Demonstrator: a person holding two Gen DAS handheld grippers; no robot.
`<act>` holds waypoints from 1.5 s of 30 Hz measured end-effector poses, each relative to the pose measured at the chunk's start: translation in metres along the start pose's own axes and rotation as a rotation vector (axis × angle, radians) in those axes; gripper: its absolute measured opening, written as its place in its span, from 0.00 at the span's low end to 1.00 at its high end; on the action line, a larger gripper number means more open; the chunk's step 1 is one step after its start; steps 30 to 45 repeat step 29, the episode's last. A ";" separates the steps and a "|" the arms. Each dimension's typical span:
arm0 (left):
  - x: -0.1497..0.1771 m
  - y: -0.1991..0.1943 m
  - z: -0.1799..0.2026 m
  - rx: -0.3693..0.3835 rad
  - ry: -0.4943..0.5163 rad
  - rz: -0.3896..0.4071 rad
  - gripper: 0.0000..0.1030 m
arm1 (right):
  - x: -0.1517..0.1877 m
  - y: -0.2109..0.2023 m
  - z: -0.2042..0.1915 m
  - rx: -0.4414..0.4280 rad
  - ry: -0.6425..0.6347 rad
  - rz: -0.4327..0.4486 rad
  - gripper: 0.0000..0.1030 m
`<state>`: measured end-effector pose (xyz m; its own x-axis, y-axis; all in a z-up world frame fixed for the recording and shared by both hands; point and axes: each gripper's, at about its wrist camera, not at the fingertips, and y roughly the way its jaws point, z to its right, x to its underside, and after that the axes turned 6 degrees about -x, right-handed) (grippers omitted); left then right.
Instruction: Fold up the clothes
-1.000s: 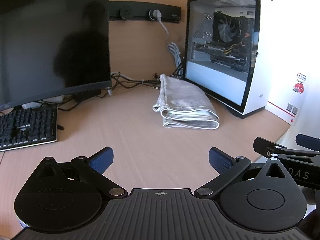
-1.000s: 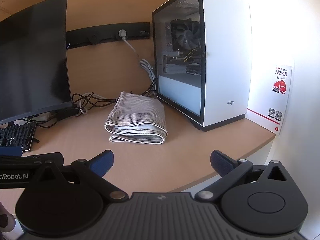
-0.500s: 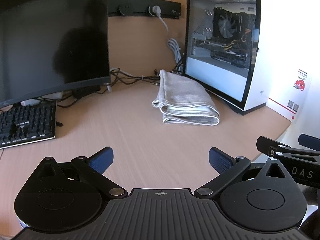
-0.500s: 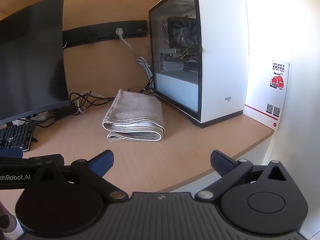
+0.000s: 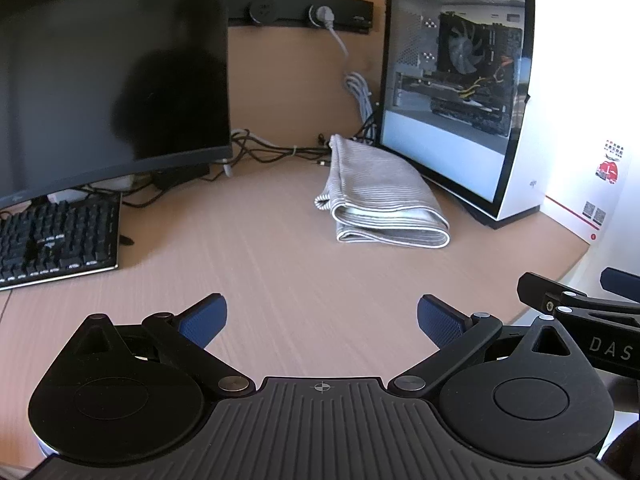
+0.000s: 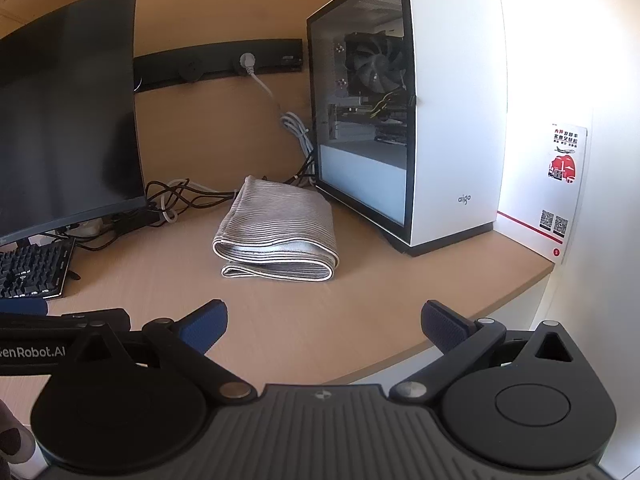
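A grey-and-white striped garment [image 5: 380, 196] lies folded in a flat bundle on the wooden desk, beside the PC case; it also shows in the right wrist view [image 6: 276, 228]. My left gripper [image 5: 322, 320] is open and empty, held over the desk's front part, well short of the garment. My right gripper [image 6: 324, 322] is open and empty near the desk's front edge, also apart from the garment. Each gripper's side shows at the edge of the other's view.
A white glass-sided PC case [image 6: 404, 128] stands right of the garment. A dark monitor [image 5: 108, 72] and black keyboard [image 5: 56, 236] are at the left. Cables [image 5: 272, 148] lie behind the garment. The desk's curved edge [image 6: 500, 300] runs at the right.
Both grippers have drawn slightly nearer and shifted a little, so the garment sits a bit lower and larger in view. The garment has not moved. Both stay open.
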<state>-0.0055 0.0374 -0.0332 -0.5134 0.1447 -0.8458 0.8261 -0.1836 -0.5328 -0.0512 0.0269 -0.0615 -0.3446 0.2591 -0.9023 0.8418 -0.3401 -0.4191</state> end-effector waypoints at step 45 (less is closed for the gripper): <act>-0.019 0.011 -0.037 0.008 -0.153 -0.027 1.00 | -0.024 0.032 -0.013 -0.032 -0.017 -0.047 1.00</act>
